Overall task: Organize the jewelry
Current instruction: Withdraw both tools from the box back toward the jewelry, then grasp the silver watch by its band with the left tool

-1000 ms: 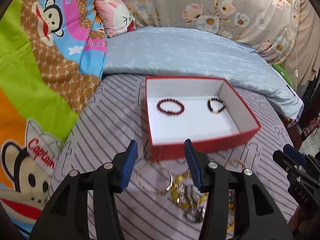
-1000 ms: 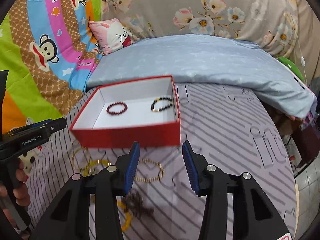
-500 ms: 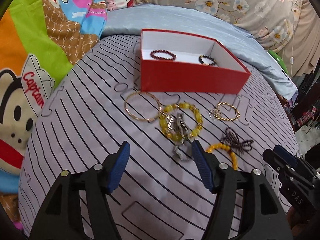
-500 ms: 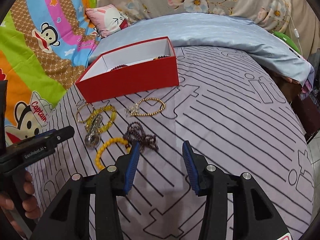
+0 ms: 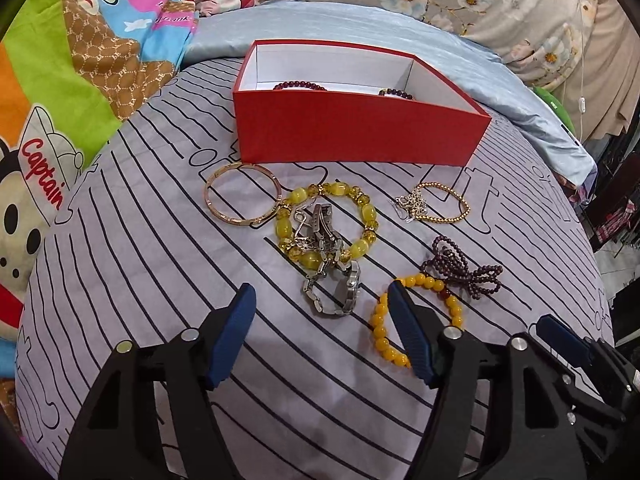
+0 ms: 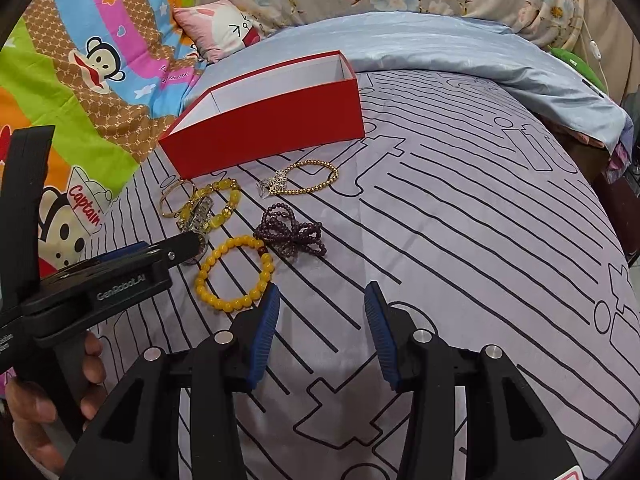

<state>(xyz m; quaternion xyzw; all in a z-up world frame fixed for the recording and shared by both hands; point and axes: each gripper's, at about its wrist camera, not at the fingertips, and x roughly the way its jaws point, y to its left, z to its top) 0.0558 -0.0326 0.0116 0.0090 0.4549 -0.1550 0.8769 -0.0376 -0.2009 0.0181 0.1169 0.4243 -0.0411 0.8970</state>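
A: We start with the bed; the lilac sheet [image 5: 132,280] with its black line pattern fills most of both views, a pale blue quilt [image 5: 360,28] lies across its far end, and a cartoon monkey blanket [image 5: 60,80] runs down the left side.

B: Next we have the red box [image 5: 356,136], open-topped and white inside, standing on the sheet before the quilt; over its near wall we see the tops of two dark bead bracelets, a dark red bracelet [image 5: 300,86] to the left and a darker bracelet [image 5: 396,93] to the right.

A: Then our tools; the left gripper [image 5: 320,320] hangs over the sheet, its jaws have just been closing a little after widening, they stand well apart, and nothing is pressed between the pads; the steel watch [image 5: 336,292] lies on the sheet beyond the gap.

B: Our right gripper [image 6: 320,312] is half spread and grips nothing; only bare sheet lies between its pads.

A: The loose jewelry sits just in front of the box; a rose-gold bangle [image 5: 242,194] leftmost, touching a yellow glass-bead bracelet [image 5: 326,220] that rings the watch strap.

B: To the right lies a fine gold bead chain [image 5: 440,204] with a silver charm; nearer us a coiled purple bead strand [image 5: 464,270] touches an amber-yellow bead bracelet [image 5: 380,328], which our left gripper's right finger partly hides.
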